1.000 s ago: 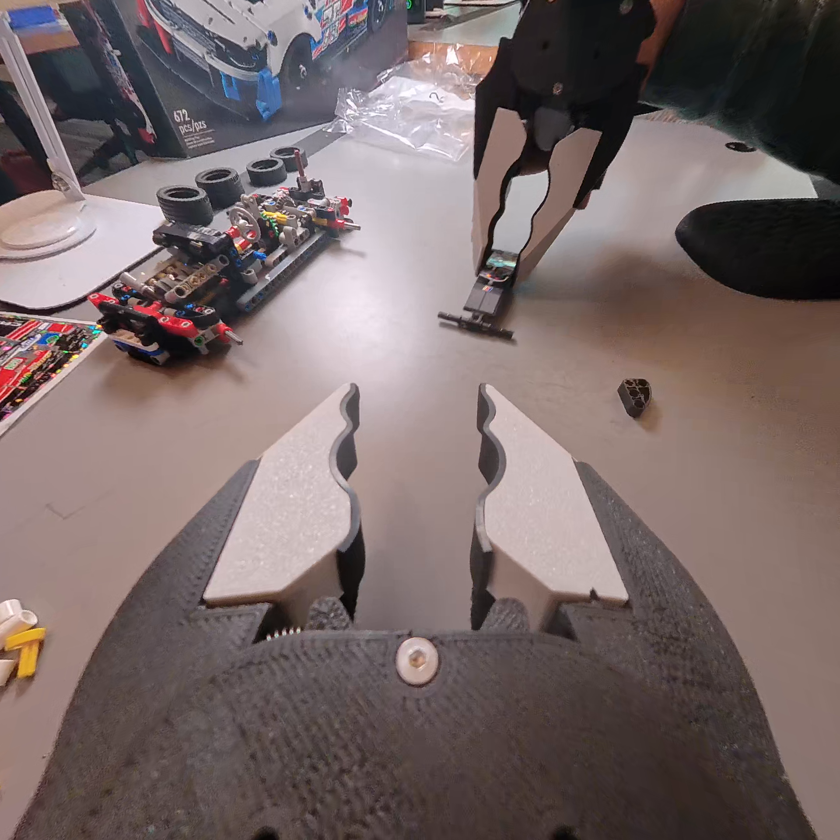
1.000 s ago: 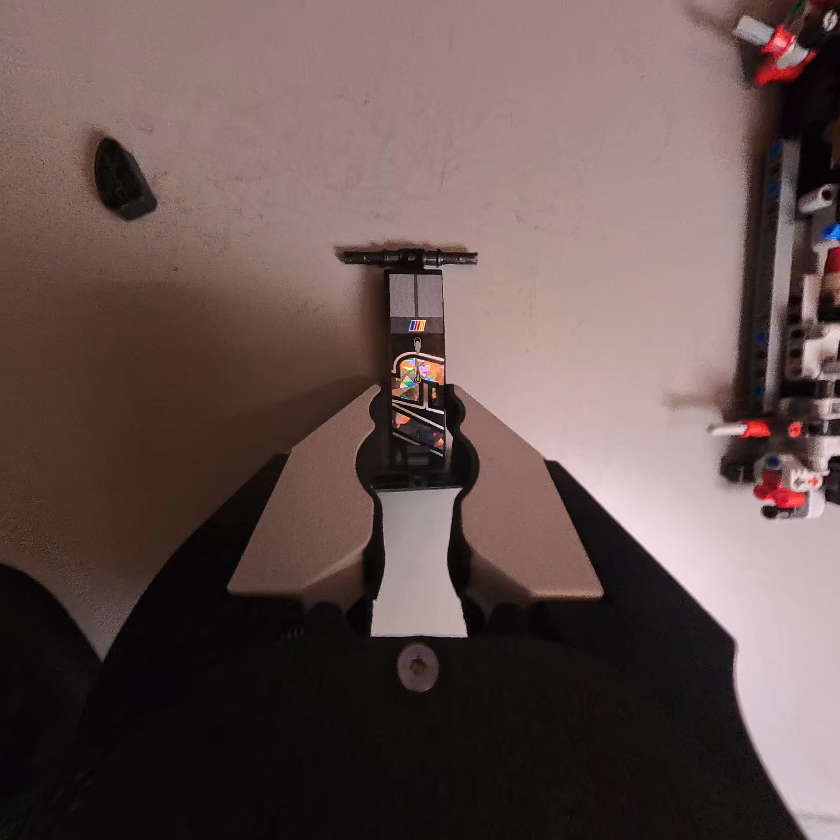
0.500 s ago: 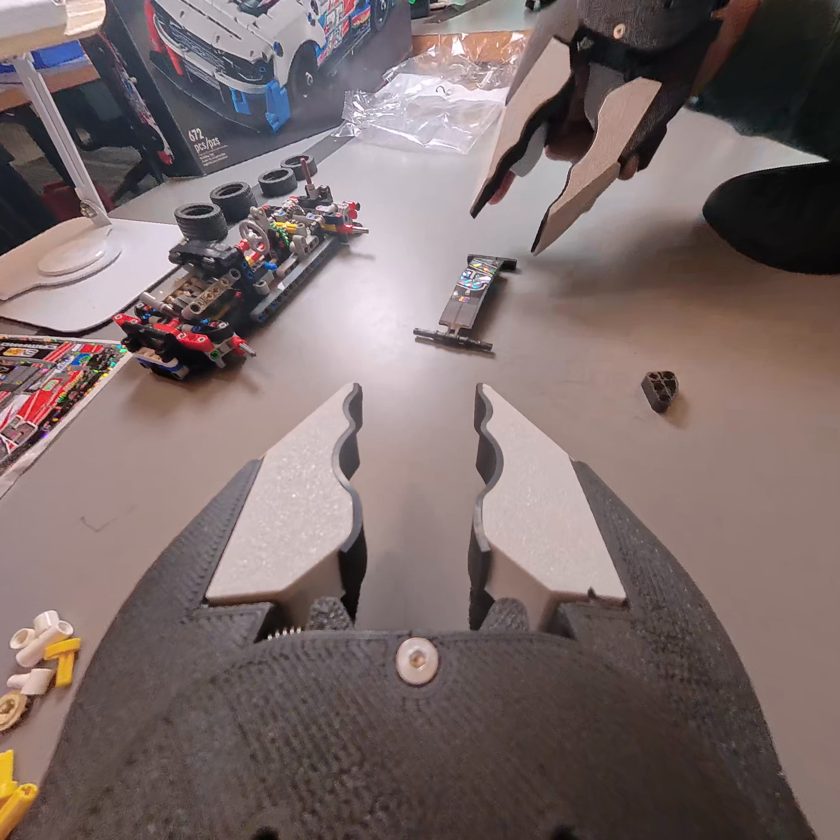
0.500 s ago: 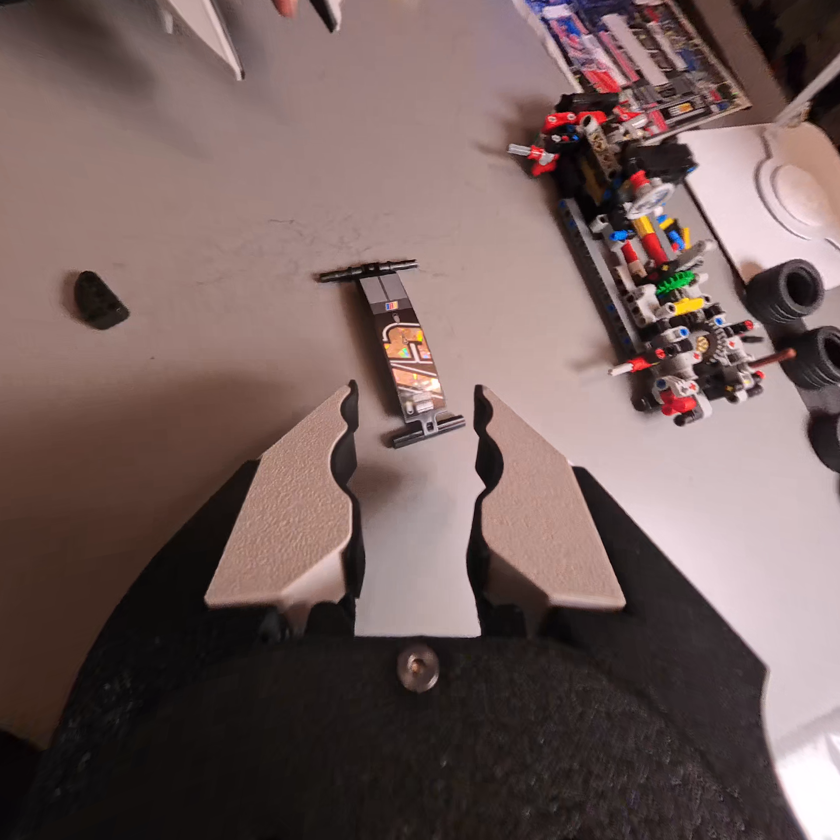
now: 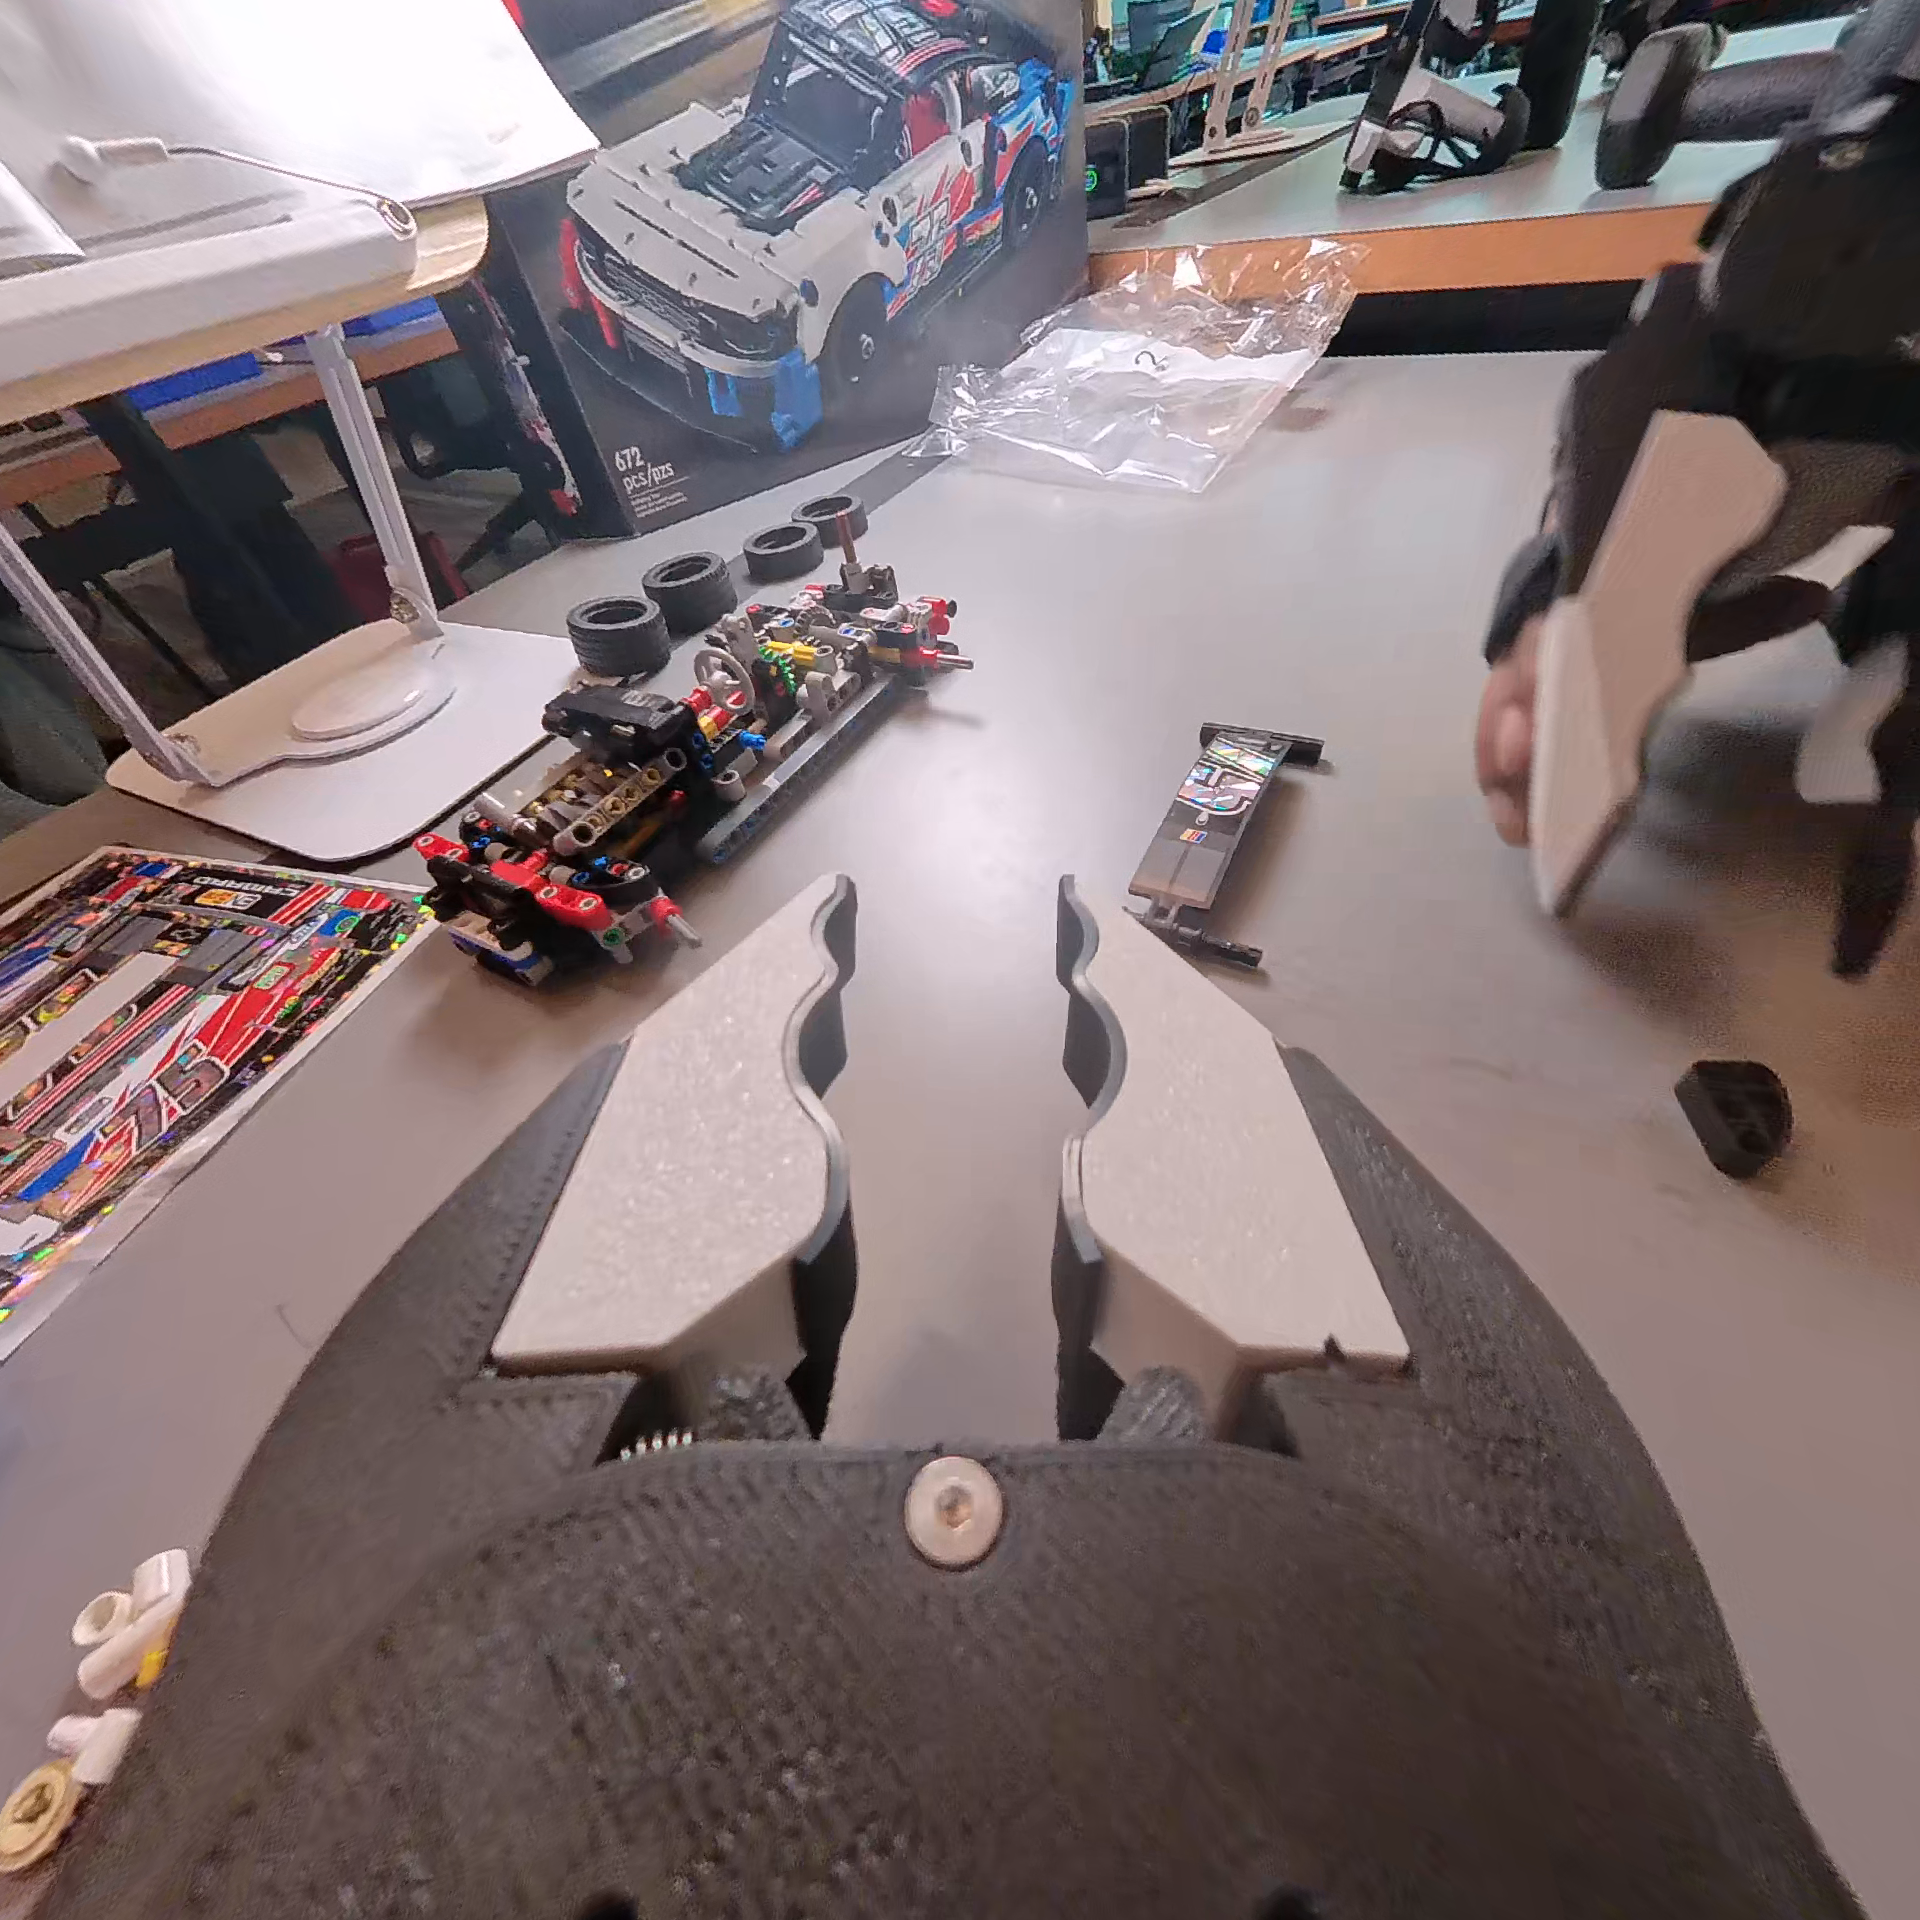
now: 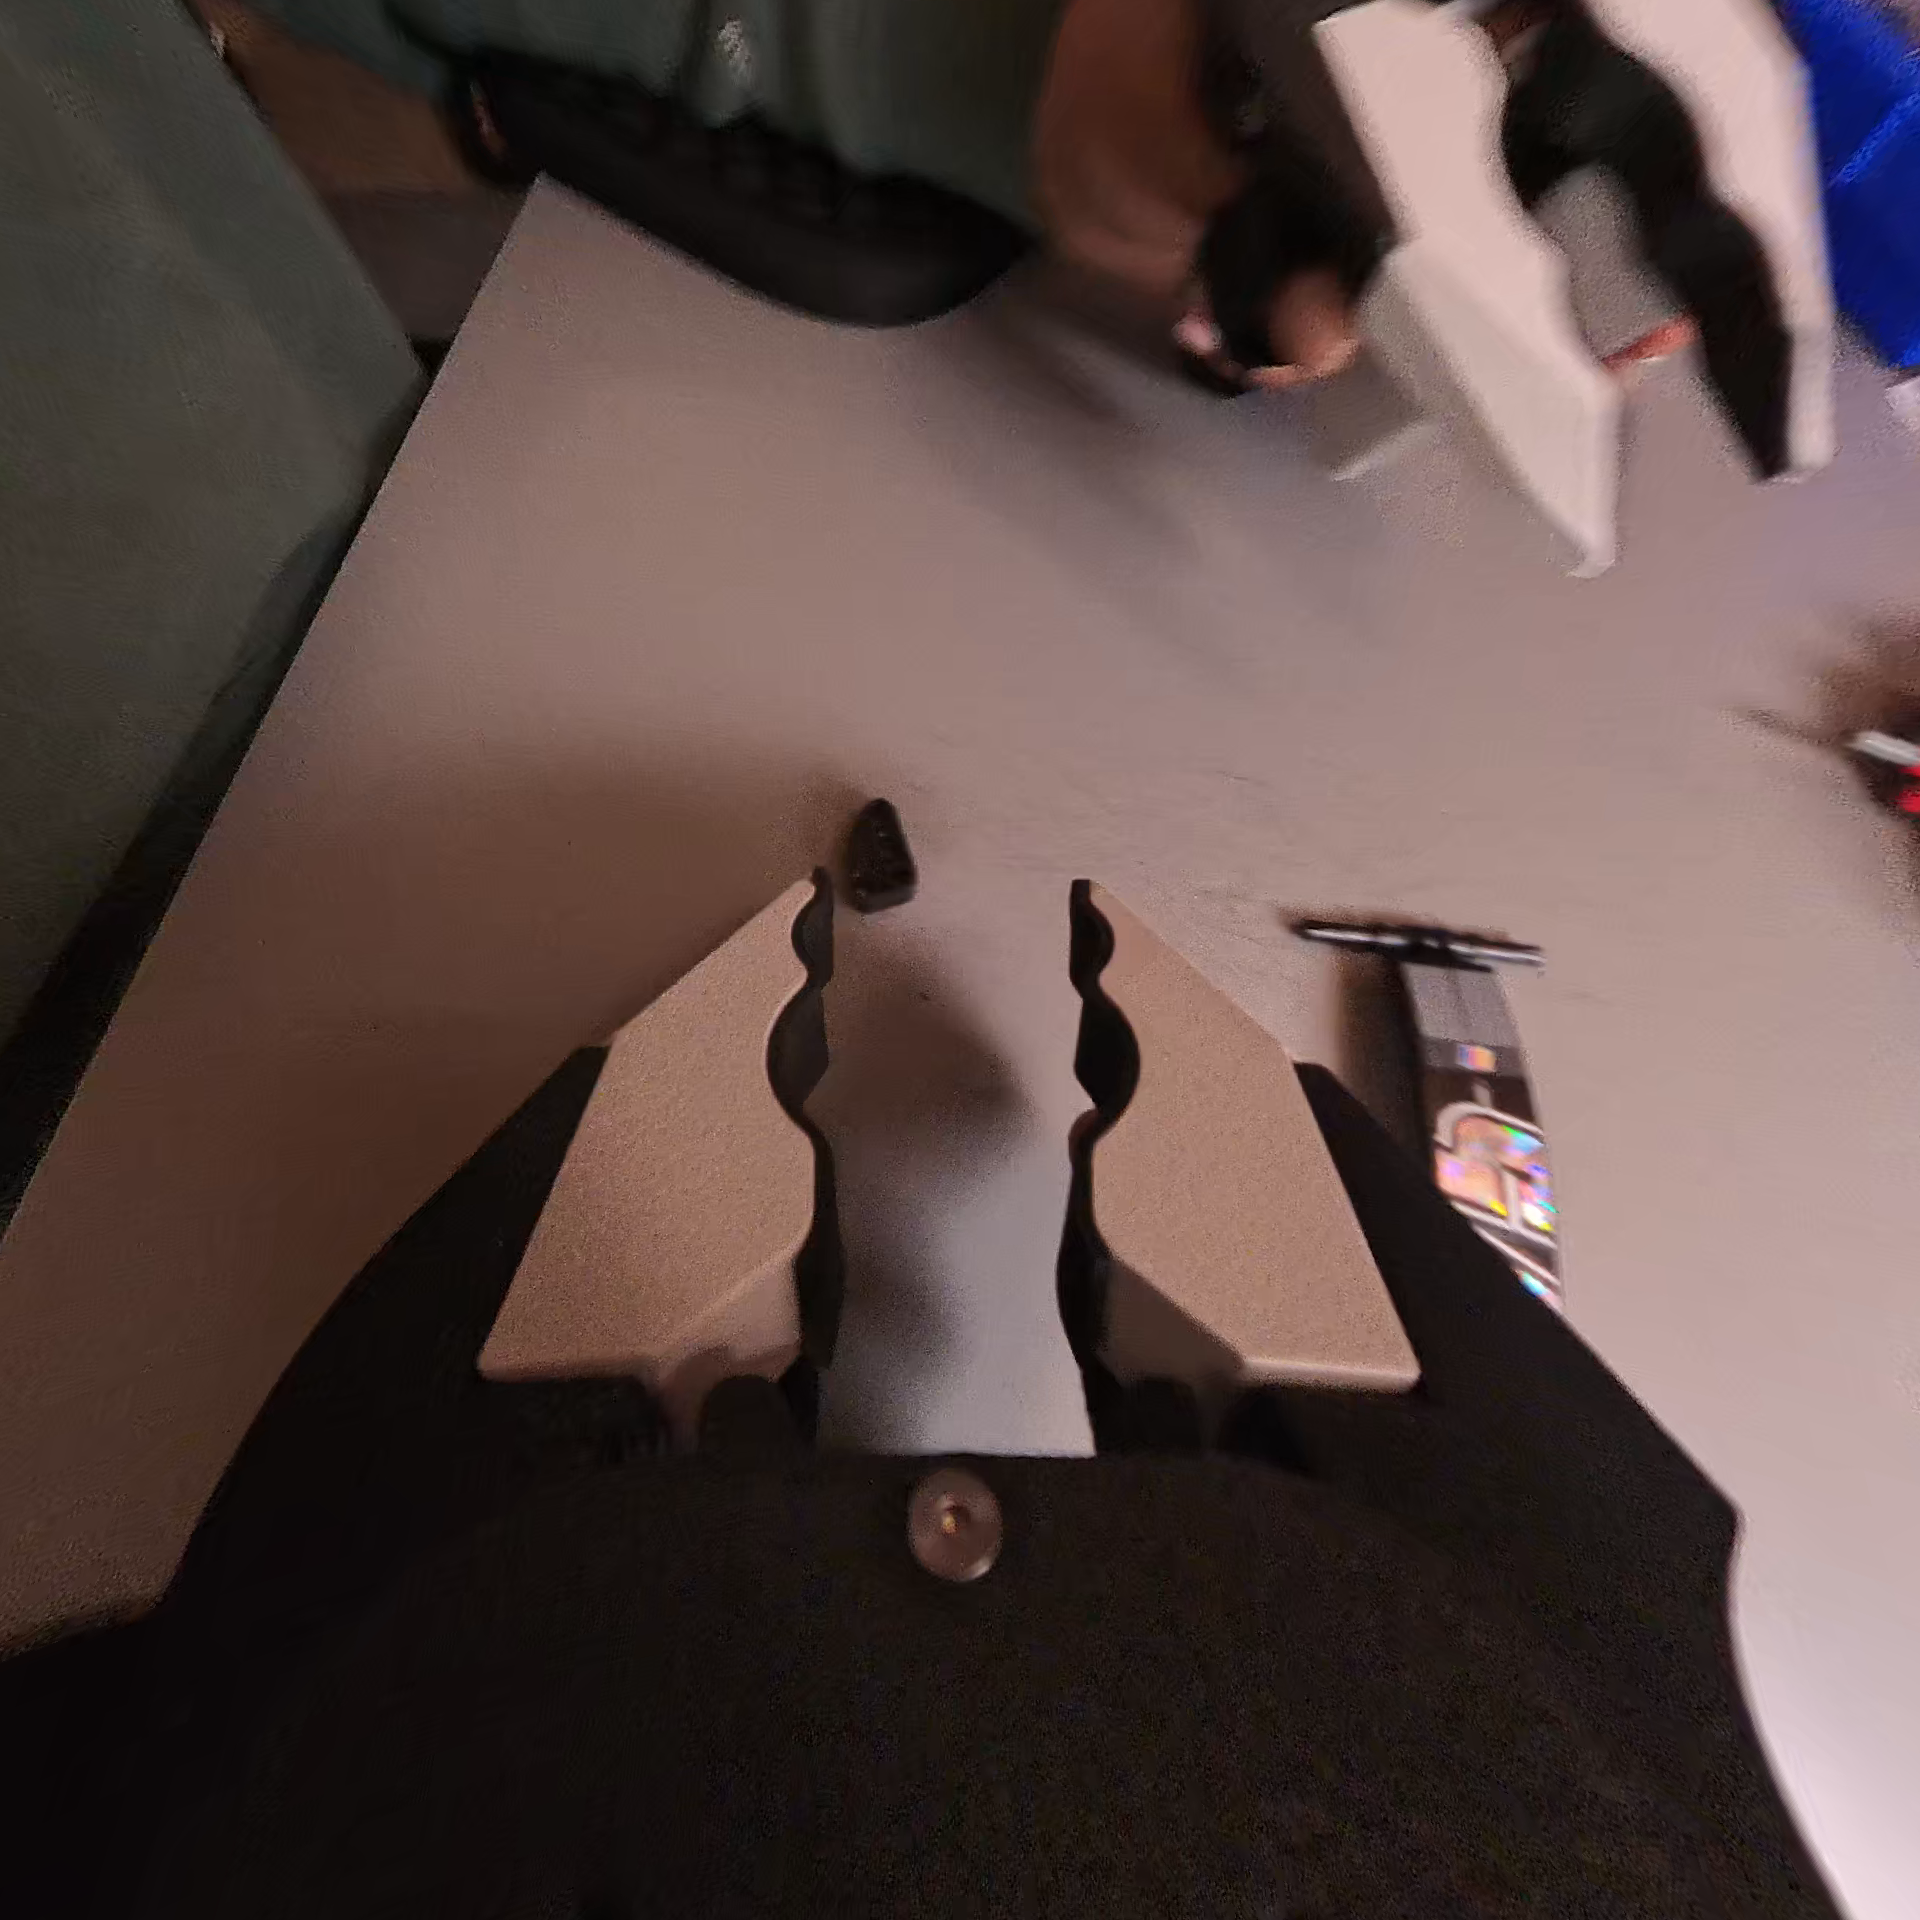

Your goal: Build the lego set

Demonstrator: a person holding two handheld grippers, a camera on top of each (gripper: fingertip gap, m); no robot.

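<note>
Open table [image 5: 1039, 644] runs straight ahead between the chassis [image 5: 707, 758] on the left and the stickered panel [image 5: 1216, 810] on the right. Near right, one small black piece [image 5: 1733, 1117] interrupts bare surface; tyres [image 5: 681, 592] crowd far left.

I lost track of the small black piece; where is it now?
The small black piece lies on the table just ahead of the right gripper's left fingertip, left of the stickered black panel.

a long, part-built lego car chassis of grey beams with red, yellow and black pieces [image 5: 694, 769] lies flat on the grey table. four black rubber tyres [image 5: 686, 592] sit in a row just behind it. a narrow black panel with a shiny sticker [image 5: 1210, 821] lies apart, a small black wedge piece [image 5: 1733, 1117] farther off.
</note>
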